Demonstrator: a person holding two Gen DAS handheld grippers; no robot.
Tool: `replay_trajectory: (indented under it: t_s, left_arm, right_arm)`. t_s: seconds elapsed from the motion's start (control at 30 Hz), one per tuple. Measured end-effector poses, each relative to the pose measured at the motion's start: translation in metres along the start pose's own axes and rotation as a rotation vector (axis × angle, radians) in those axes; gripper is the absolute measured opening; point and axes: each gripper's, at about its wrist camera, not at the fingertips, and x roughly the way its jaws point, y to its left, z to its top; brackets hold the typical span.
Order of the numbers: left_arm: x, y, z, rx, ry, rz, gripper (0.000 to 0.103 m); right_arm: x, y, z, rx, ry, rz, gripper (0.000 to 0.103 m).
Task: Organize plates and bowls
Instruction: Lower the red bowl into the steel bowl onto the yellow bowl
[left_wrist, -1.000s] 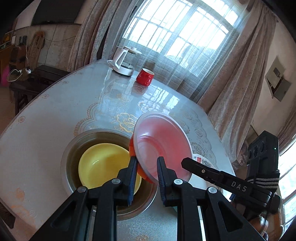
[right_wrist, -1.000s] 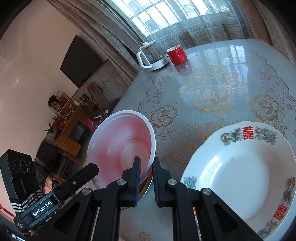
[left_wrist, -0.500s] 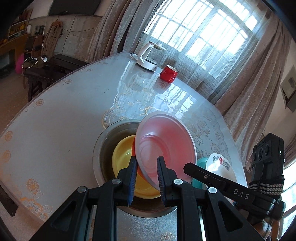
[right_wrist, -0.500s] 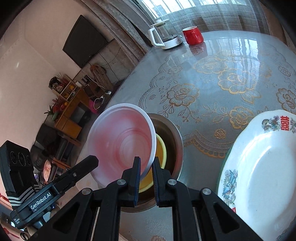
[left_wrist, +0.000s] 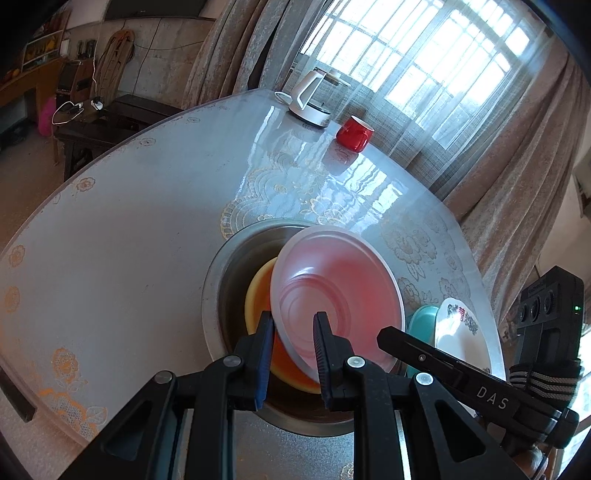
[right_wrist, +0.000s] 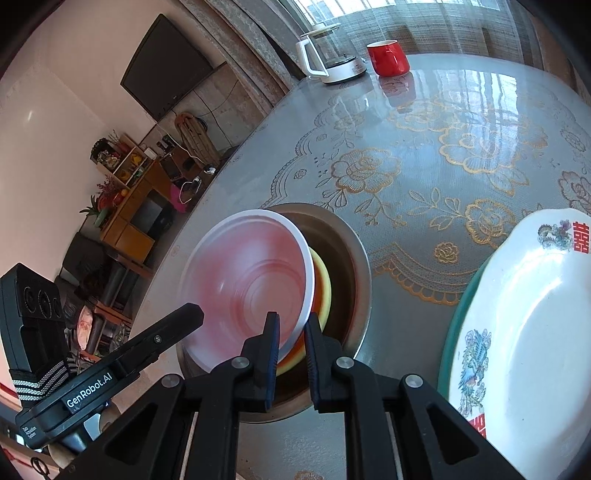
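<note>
Nearest the left wrist camera, the left gripper (left_wrist: 292, 349) has its two black fingers pinching the near rim of a round pink plastic bowl with a pale rim (left_wrist: 334, 304). From the right wrist camera, the right gripper (right_wrist: 291, 352) pinches the same pink bowl (right_wrist: 251, 284) at its rim from the other side, so both tools grip it at once. The bowl is held tilted, its hollow facing the left camera, and it hangs over a wide shallow stainless-steel basin (left_wrist: 221, 280) that sits on the table. Inside that basin lies a yellow plastic bowl (left_wrist: 255, 295) with an orange-red bowl (left_wrist: 286, 360) nested in it; both show just behind and under the pink one. I cannot tell whether the pink bowl touches them. In the right view the yellow edge (right_wrist: 324, 284) peeks out beside the pink rim, within the steel basin (right_wrist: 360, 266).

Just beside the basin, toward the right gripper, a white porcelain plate with red characters and painted birds (right_wrist: 524, 332) rests on a teal plate (right_wrist: 448, 332), whose edge shows beneath it. The left camera sees the same pair, white plate (left_wrist: 456, 328) over teal (left_wrist: 421, 321).

Everything stands on a round table with a grey, gold-flowered glossy cover (right_wrist: 424, 166). Well apart, at its far edge near the curtained window, a red ceramic mug (left_wrist: 354, 133) stands next to a white-handled glass kettle (left_wrist: 308, 101).
</note>
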Motion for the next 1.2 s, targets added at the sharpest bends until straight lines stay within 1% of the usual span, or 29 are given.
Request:
replay_trajectory:
  t_s: [0.07, 0.23, 0.4, 0.67, 0.73, 0.83, 1.03, 1.2]
  left_arm:
    - [0.0023, 0.0000, -0.0002, 0.000, 0.006, 0.008, 0.020]
    - [0.0048, 0.0024, -0.0005, -0.004, 0.012, 0.032, 0.020]
    - [0.0037, -0.0004, -0.0020, 0.023, -0.007, 0.065, 0.020]
    - [0.0039, -0.0033, -0.0029, 0.052, -0.024, 0.097, 0.020]
    - [0.0044, -0.0030, -0.0035, 0.057, -0.024, 0.104, 0.020]
    - [0.0035, -0.0027, -0.0044, 0.067, -0.033, 0.120, 0.020]
    - [0.0048, -0.0010, -0.0046, 0.072, -0.028, 0.126, 0.020]
    - [0.0063, -0.0030, -0.0068, 0.087, -0.031, 0.152, 0.020]
  right_arm:
    - [0.0007, 0.0007, 0.0003, 0.000, 0.001, -0.001, 0.014]
    - [0.0001, -0.0028, -0.0001, 0.008, 0.000, 0.007, 0.018]
    - [0.0006, -0.0033, -0.0025, -0.002, -0.007, -0.012, 0.018]
    - [-0.0017, -0.0016, -0.0070, -0.035, -0.027, -0.046, 0.018]
    - [0.0002, -0.0004, -0.0081, -0.044, -0.024, -0.050, 0.015]
    - [0.0017, 0.0031, -0.0092, -0.067, -0.029, -0.062, 0.014]
    - [0.0020, 0.0034, -0.0083, -0.075, -0.025, -0.063, 0.015]
    - [0.0008, 0.0045, -0.0091, -0.075, -0.021, -0.056, 0.016]
